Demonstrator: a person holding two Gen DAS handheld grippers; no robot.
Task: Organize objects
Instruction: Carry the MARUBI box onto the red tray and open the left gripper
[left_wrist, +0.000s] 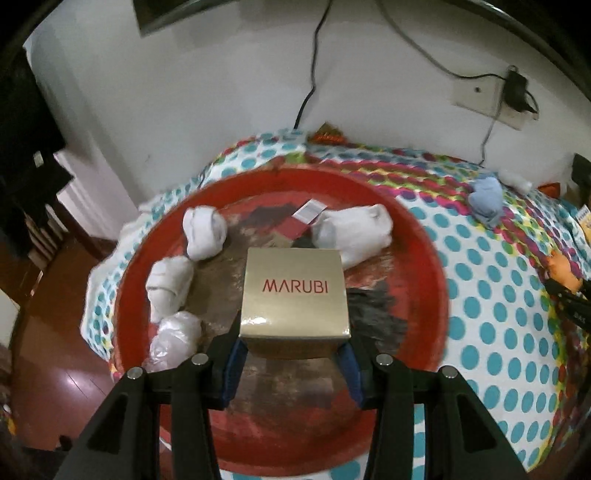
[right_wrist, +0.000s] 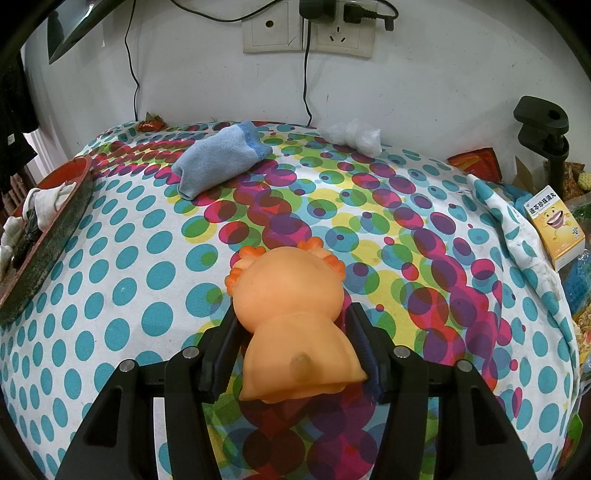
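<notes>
The left hand-held gripper (left_wrist: 293, 345) clamps a gold box (left_wrist: 295, 293) printed MARUBI, held above the middle of the round red tray (left_wrist: 417, 258). Rolled white socks (left_wrist: 203, 230) lie in the tray, beyond and left of the box. The tray sits on the dotted tabletop cloth (right_wrist: 122, 280). Right of the tray, the right hand-held gripper (right_wrist: 295, 347) grips an orange rubber toy (right_wrist: 291, 295); beyond the toy lies a folded blue sock (right_wrist: 218, 162).

We can read "MARUBI" in red on the gold box (left_wrist: 295, 291). The small carton (right_wrist: 556, 230) has Chinese print we can't quite make out.
</notes>
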